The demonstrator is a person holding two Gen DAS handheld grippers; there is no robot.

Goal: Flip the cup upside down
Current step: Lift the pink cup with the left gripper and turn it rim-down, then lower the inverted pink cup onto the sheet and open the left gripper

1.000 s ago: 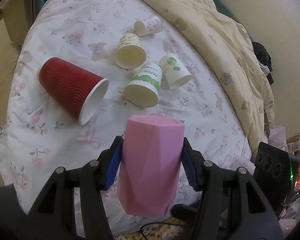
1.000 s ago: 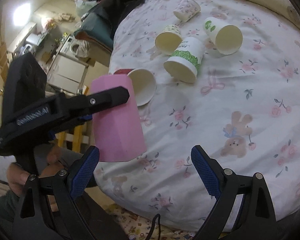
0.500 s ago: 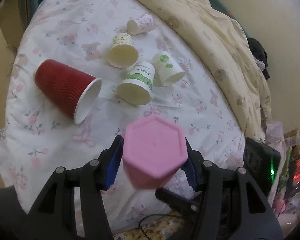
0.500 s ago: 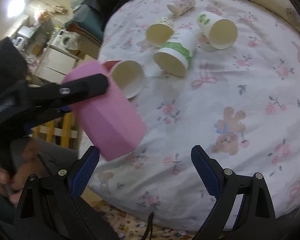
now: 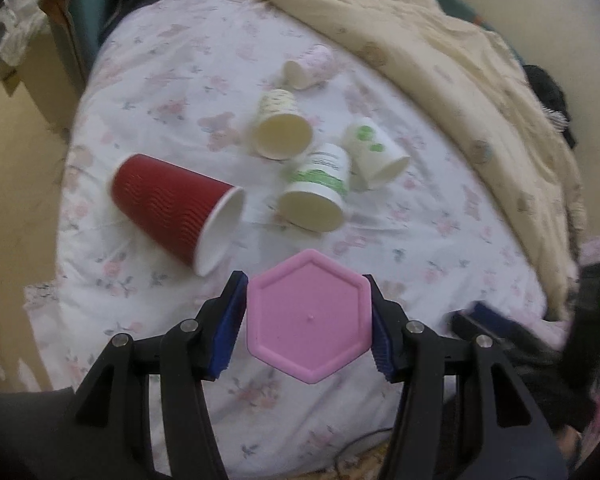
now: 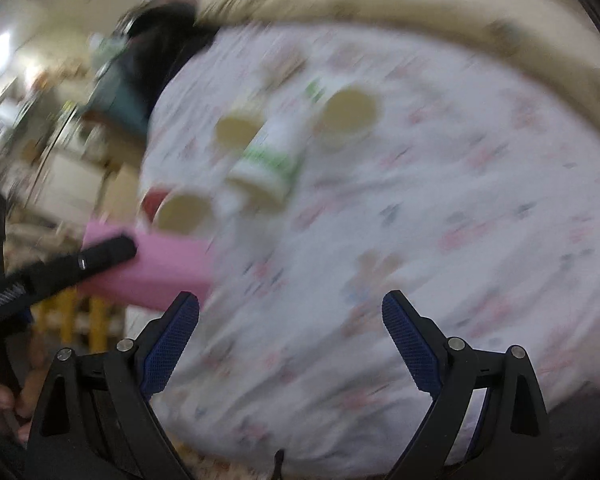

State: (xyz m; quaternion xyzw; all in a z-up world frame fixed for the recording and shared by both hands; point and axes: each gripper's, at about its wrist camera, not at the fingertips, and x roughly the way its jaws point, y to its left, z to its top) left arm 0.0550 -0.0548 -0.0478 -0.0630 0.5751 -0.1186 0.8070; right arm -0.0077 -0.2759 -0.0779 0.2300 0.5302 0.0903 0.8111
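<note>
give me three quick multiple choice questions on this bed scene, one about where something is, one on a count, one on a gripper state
1. Where is the pink cup?
A. Lying among the paper cups
B. Clamped between the left gripper's pads
C. On the beige quilt

2. How many cups lie on their sides on the floral sheet?
A. Three
B. Five
C. Seven

3. What state is the right gripper in?
A. Open, holding nothing
B. Shut on the pink cup
C. Shut on the red cup

Answers:
1. B, the left wrist view shows the left gripper with blue pads pressed on both sides of the cup's hexagonal base.
2. B, the red cup plus four paper cups lie there.
3. A, its jaws stand wide apart with only sheet between them.
</note>
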